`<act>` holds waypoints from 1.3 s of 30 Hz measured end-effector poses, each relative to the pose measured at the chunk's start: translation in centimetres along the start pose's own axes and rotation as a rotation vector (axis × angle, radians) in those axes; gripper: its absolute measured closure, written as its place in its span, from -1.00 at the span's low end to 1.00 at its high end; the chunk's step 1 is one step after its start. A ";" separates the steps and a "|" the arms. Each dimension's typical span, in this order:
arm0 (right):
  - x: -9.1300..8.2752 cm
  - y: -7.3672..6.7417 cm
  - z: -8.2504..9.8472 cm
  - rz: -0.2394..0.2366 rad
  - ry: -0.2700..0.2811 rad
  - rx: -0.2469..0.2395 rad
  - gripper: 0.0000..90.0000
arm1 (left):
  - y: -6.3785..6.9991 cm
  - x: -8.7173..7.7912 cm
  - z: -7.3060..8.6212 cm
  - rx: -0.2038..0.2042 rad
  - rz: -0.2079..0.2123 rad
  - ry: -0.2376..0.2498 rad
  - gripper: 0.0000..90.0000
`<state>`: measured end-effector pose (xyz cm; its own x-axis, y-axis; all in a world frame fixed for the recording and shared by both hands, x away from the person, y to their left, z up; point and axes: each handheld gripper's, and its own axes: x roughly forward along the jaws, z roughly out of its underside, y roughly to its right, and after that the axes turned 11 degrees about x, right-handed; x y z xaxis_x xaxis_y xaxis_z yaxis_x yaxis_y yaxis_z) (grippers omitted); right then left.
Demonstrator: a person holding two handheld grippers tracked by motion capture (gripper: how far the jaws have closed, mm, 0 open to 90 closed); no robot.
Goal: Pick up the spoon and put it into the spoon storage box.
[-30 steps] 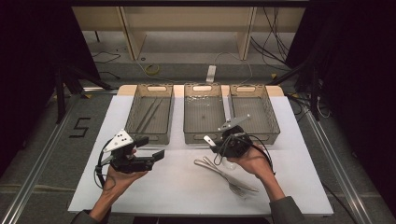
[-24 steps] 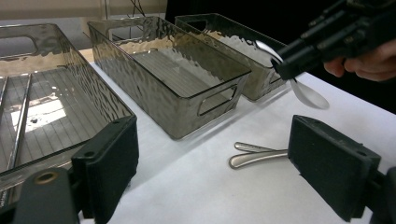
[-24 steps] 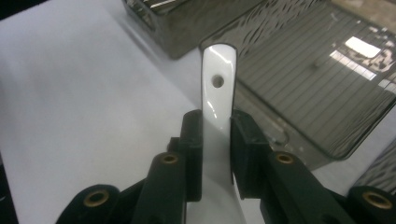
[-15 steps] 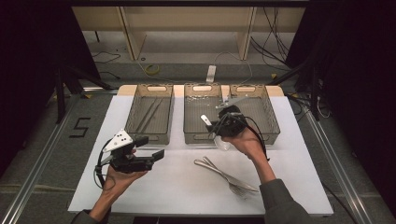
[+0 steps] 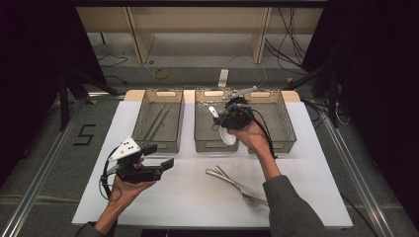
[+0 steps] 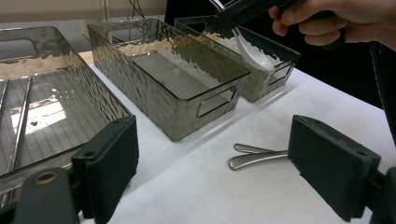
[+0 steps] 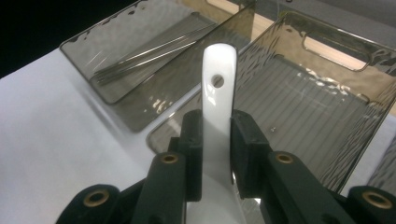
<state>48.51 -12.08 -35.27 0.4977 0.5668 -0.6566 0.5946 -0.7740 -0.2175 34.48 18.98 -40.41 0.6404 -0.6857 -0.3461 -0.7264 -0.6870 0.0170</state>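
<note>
Spoon [image 7: 217,121]: white, held over middle bin [image 5: 203,129]; bowl cut off in right gripper view.
Right gripper [image 7: 217,142]: fingers clamped on spoon handle.
Left gripper [image 6: 212,165]: fingers spread wide, empty, above worktop [image 5: 188,192].
Forks [image 5: 237,183]: tines blurred.

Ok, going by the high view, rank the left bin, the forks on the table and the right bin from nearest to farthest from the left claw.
1. Left bin, just beyond the left claw.
2. Forks, on the table to its right.
3. Right bin, far right of the row.

Black digit "5" [image 5: 85,134] marked on grey floor, left of table [image 5: 306,163]
</note>
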 end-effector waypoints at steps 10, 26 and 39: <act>1.7 0.9 -1.1 0.023 0.013 0.042 0.70 | 0.0 0.0 0.0 -0.002 -0.001 0.002 -0.64; 4.9 2.2 -1.5 0.079 0.021 0.113 0.70 | 0.1 0.0 -0.1 -0.001 0.003 0.004 -0.64; 6.3 1.8 -1.1 0.089 0.009 0.129 0.70 | 0.1 0.1 -0.1 0.001 0.000 0.002 -0.64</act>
<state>53.41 -9.56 -39.03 0.5512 0.4963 -0.6708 0.4623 -0.8509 -0.2497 34.50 18.89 -40.37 0.6407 -0.6861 -0.3446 -0.7268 -0.6867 0.0160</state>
